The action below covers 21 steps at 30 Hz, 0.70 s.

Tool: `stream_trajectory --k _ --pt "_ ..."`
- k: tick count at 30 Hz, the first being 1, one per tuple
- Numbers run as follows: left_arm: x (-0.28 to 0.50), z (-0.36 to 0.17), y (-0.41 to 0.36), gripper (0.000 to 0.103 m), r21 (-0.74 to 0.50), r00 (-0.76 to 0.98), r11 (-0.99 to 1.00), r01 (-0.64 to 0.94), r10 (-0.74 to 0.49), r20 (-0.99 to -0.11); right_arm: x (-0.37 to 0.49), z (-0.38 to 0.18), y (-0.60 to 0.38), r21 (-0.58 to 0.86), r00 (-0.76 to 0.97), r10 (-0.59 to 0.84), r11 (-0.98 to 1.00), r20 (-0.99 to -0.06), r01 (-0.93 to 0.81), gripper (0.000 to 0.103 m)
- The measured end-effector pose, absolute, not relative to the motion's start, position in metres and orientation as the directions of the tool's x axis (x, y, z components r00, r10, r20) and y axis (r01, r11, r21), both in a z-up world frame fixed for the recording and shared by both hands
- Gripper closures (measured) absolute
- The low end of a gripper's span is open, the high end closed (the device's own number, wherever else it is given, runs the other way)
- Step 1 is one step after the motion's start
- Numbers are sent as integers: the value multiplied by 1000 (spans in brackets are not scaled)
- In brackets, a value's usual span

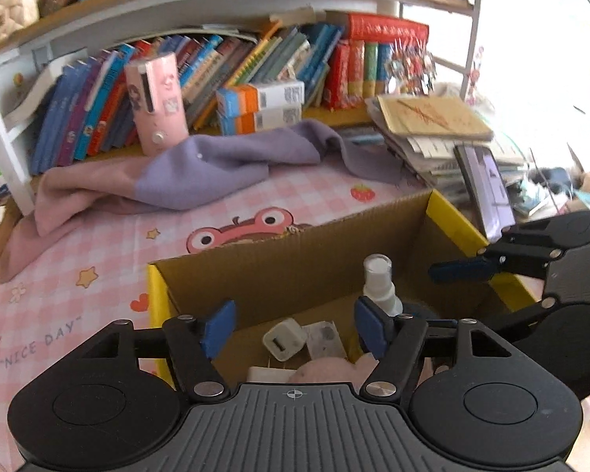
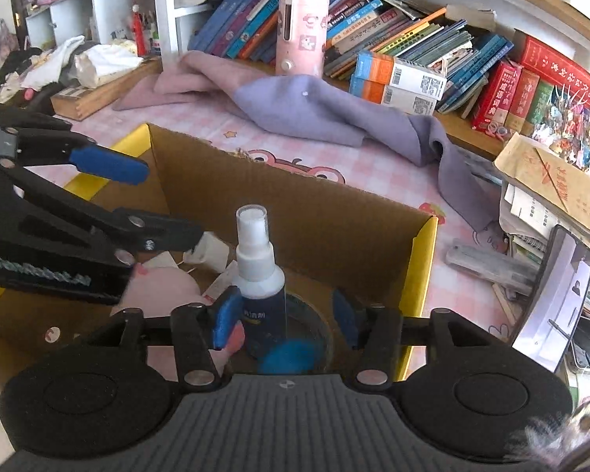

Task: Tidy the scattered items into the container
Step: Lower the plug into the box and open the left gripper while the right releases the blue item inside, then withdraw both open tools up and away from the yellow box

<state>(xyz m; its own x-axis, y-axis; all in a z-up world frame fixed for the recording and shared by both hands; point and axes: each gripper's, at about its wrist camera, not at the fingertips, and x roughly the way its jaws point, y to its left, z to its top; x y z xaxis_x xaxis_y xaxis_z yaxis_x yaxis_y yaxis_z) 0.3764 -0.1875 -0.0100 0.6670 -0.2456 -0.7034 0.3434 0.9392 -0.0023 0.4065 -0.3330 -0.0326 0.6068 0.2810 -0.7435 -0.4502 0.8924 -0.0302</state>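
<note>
- My left gripper (image 1: 293, 328) hovers over the near-left part of the cardboard box (image 1: 295, 263), its jaws wide apart and holding nothing — I judge it is parked there so it stays clear of the other arm.
- Under it lie a white charger cube (image 1: 284, 339), a small flat packet (image 1: 326, 339) and a pink plush toy (image 2: 165, 287), all resting on the box floor, so they look tidied.
- The spray bottle (image 2: 260, 275) stands upright inside the box, near its middle: clear cap, white neck, dark blue body with a printed label. It sits on or just beside a dark round thing I cannot identify.
- My right gripper (image 2: 285, 318) spreads wide around the bottle, its left pad near the body but not clamping — I read this as a release.
- To the right, outside the box, a long greyish case (image 2: 487, 261) lies on the pink checked mat (image 2: 393, 177).
</note>
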Motion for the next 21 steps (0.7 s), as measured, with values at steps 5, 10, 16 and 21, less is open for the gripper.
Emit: stream_trajectory --k 5,10,16,21 --pt "350 3 -184 17 24 717 952 305 -214 -663 400 -28 -340 -14 628 289 902 -723 -432 48" --pt "313 19 -175 15 19 778 968 250 -189 -599 378 -14 -345 5 664 297 914 -686 -405 42" --pt "269 31 -157 5 18 837 987 162 -128 -533 340 12 -340 24 739 293 936 -607 -352 24" --pt "234 31 -142 2 42 860 994 99 -64 -506 310 28 -329 64 794 295 949 -532 -310 19"
